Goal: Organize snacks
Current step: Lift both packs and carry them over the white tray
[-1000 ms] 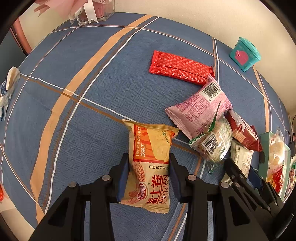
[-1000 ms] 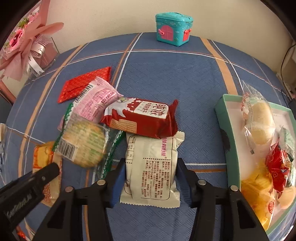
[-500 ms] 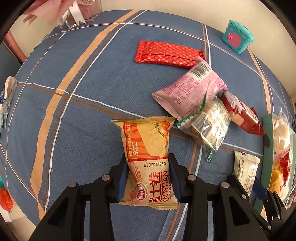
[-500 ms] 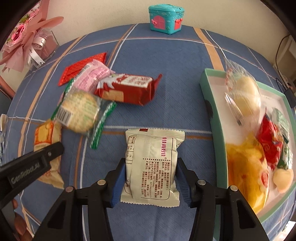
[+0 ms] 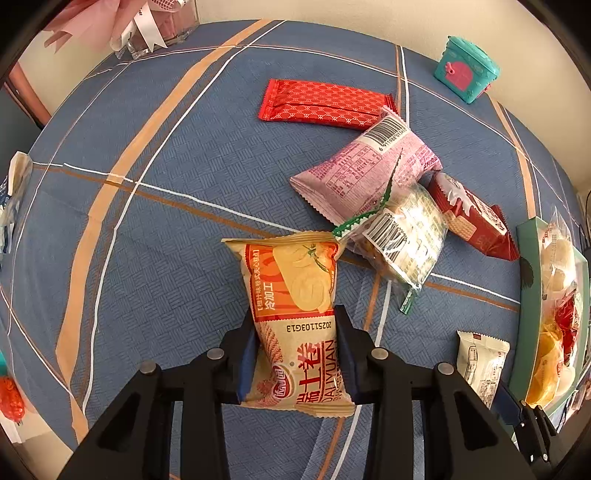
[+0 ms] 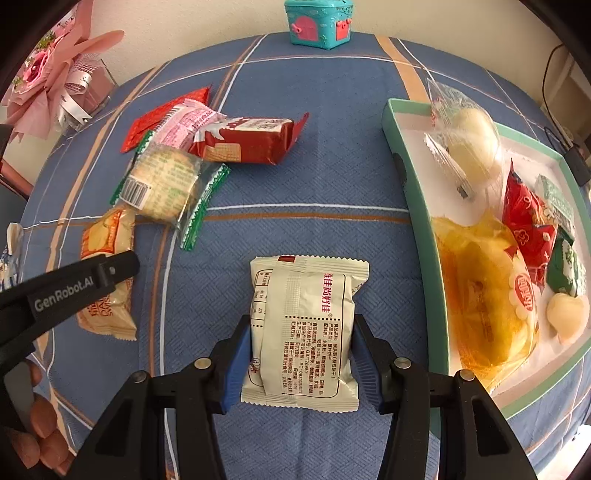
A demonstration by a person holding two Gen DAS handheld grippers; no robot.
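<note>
Snacks all over the blue checked desk (image 6: pixel 325 110), and I've got one in each hand. Landmark is the teal tray (image 6: pixel 413 199). Farthest from the tray, my left gripper (image 5: pixel 295 347) has its jaws pinching the orange-and-cream packet (image 5: pixel 295 295) across its lower half, the packet's far end poking out past the fingertips. In the right wrist view that same packet (image 6: pixel 107 236) sits at the far side of the pile from the tray.

Moving toward the tray: the snack pile. A flat red patterned wrapper (image 5: pixel 325 105) lies at the back, its tray-side end under the pink packet (image 5: pixel 362 173). A clear green-edged biscuit pack (image 5: pixel 402 236) overlaps the pink one, and a dark red wafer pack (image 5: pixel 472 221) lies on the tray side of both.

Closer still, my right gripper (image 6: pixel 299 354) has its jaws pressed onto both sides of a white packet (image 6: pixel 306 325), just beside the tray's near wall, not yet inside.

Tray itself already holds a clear bag of pale buns (image 6: pixel 469 147), a yellow cake pack (image 6: pixel 487 295) and small red sweets (image 6: pixel 528 225). Beyond the tray, at the desk's back edge, stands a small teal toy chest (image 6: pixel 319 22).
</note>
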